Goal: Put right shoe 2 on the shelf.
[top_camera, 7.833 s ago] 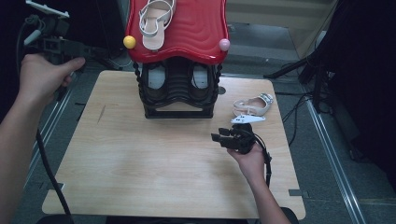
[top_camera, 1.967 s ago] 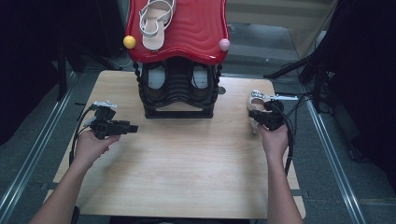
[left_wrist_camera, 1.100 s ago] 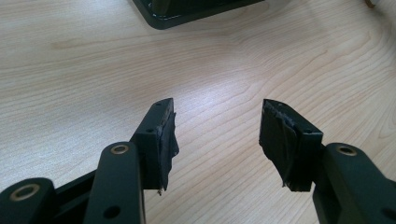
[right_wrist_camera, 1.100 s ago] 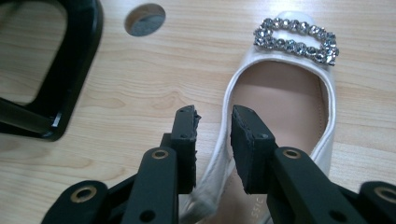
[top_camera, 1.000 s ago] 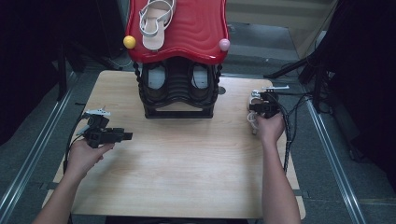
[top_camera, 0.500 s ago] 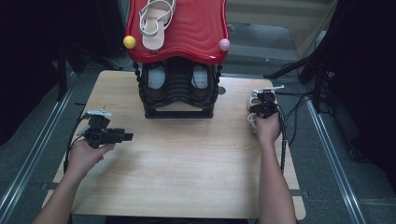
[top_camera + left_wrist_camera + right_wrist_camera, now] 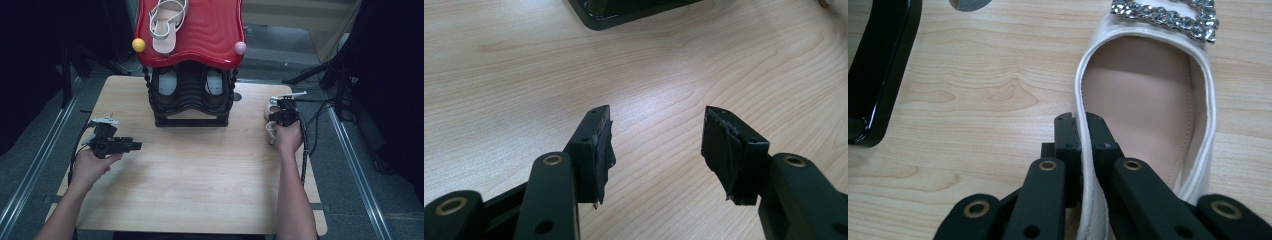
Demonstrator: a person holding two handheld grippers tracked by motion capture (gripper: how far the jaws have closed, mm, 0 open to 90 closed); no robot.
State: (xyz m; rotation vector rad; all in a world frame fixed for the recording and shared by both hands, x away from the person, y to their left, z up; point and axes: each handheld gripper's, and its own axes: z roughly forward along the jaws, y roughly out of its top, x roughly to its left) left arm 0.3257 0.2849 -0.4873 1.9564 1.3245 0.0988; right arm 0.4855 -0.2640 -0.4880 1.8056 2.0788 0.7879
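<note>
now glossy white shoe (image 7: pixel 1148 115) rim, pinched between black jaws

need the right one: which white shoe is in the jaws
The white shoe on the table at the right gripper, jaws shut on its side wall; the white sandal lies on the red rack top.

Both forearms enter from the bottom of the high view. The left hand (image 7: pixel 95 162) holds the left gripper (image 7: pixel 134 145) level over the left part of the table, its two black jaws standing wide apart with nothing between them. The right arm reaches straight forward to the right side; the right hand (image 7: pixel 287 137) holds the right gripper (image 7: pixel 1083 125), whose jaws have just been closing and now pinch the side wall of a white open shoe (image 7: pixel 1148 95).
</note>
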